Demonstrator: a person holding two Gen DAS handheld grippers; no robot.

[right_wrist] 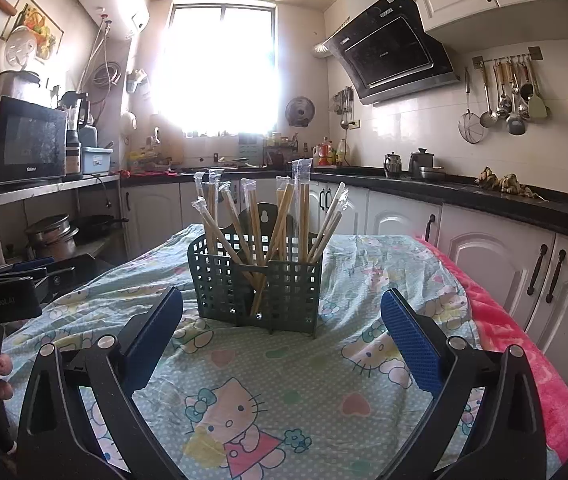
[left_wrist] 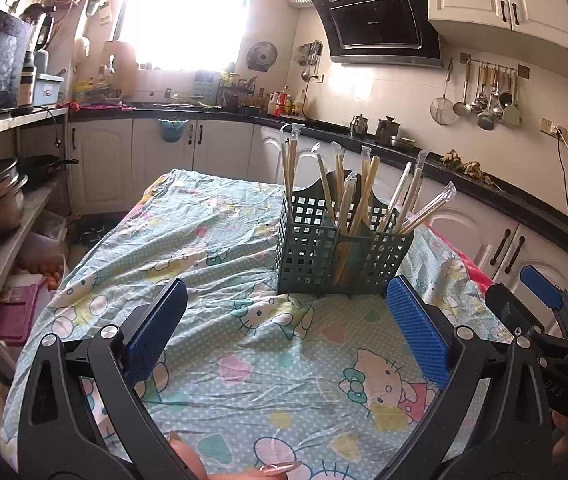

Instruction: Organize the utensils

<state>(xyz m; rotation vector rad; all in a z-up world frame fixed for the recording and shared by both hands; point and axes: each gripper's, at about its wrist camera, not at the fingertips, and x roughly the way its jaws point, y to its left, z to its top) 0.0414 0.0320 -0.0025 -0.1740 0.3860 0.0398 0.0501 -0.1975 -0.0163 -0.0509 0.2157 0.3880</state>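
Plastic-sleeved wooden chopsticks (right_wrist: 280,224): standing splayed in dark green lattice plastic caddy (right_wrist: 258,290) mid-tabletop on wrinkled cartoon-print cloth (right_wrist: 284,376); left claw (left_wrist: 286,332) and right claw (right_wrist: 282,338) both wide open, empty; risk: a nudge tips light caddy.

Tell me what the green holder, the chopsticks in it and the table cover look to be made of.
The green holder looks like matte molded plastic: a uniform square grid with thin walls. The chopsticks look like pale bamboo or wood, each in a clear, glinting plastic sleeve. The table cover looks like thin printed cotton-type cloth, creased and wrinkled.
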